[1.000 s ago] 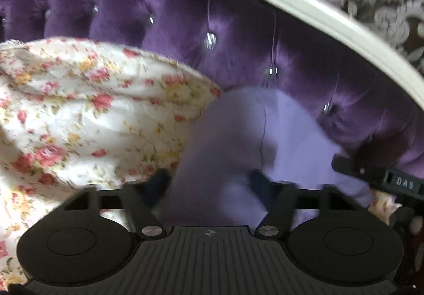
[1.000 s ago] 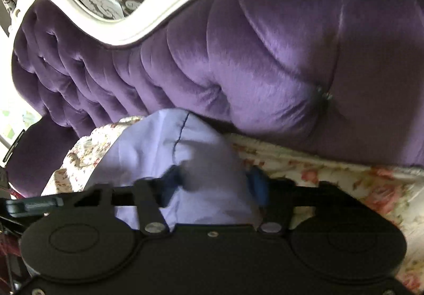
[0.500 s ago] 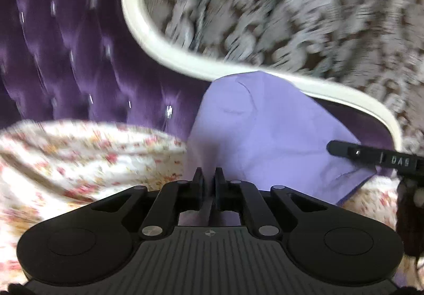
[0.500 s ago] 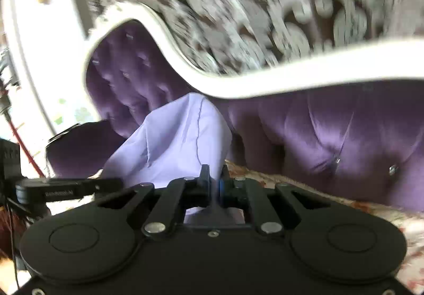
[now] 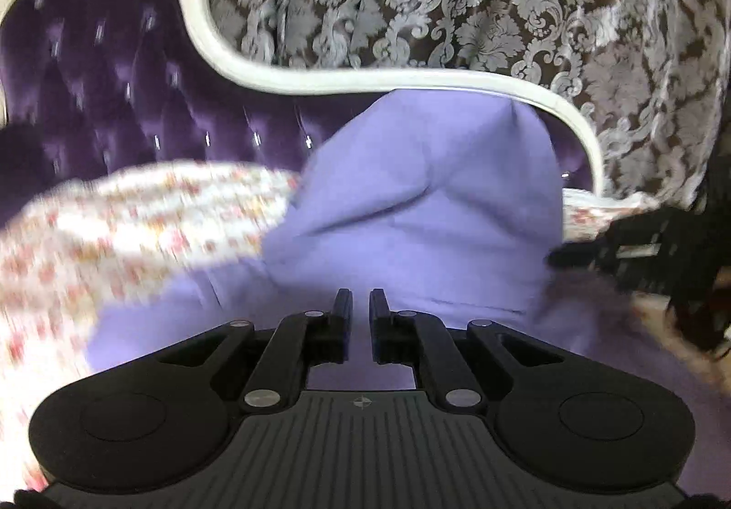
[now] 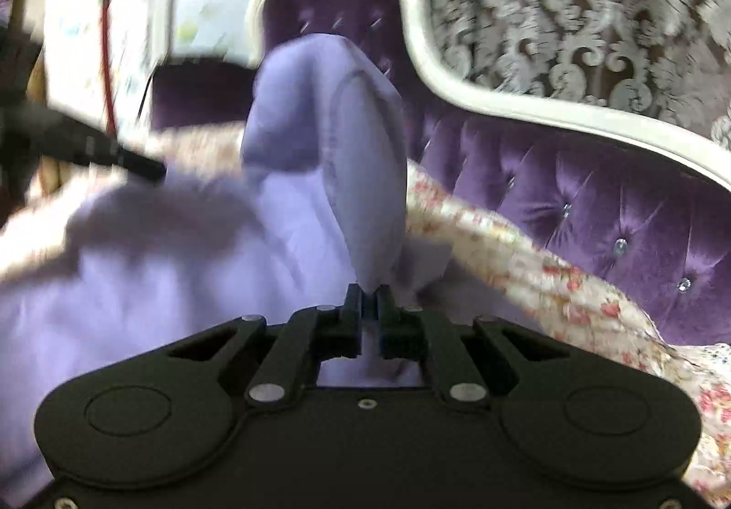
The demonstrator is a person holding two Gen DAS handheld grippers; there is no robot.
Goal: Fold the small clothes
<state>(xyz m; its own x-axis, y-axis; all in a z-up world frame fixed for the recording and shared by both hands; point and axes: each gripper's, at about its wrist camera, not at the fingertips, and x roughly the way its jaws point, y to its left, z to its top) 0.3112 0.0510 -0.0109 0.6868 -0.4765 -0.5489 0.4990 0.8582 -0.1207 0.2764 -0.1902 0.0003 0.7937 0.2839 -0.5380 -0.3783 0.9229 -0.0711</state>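
Since a second ago both tools have drawn back from the purple tufted sofa (image 5: 137,107), carrying the lilac garment (image 5: 425,207) up off the floral sheet (image 5: 137,225); where the jaws then stood apart around the cloth, they are now clenched on it. The left tool (image 5: 361,303) pinches the near edge of the fabric at 6 o'clock in its view, and the cloth rises from there to a peak at 12 o'clock against the sofa's white frame (image 5: 320,82). The right tool (image 6: 371,299) is closed on a bunched corner, with a tall fold standing up at 12 o'clock and the rest of the garment sagging away toward 8 o'clock. Each view catches the other tool at its edge: at 3 o'clock in the left view, at 9 o'clock in the right, both too blurred to read.

The garment looks light, thin and quite limp: it drapes and creases under its own weight and should not slip easily from rubbered pads, though a loose pinch could shed a layer. The sensible holds, I judge, are two corners or seam ends along one edge, spread apart so the cloth hangs flat before being laid down for folding.
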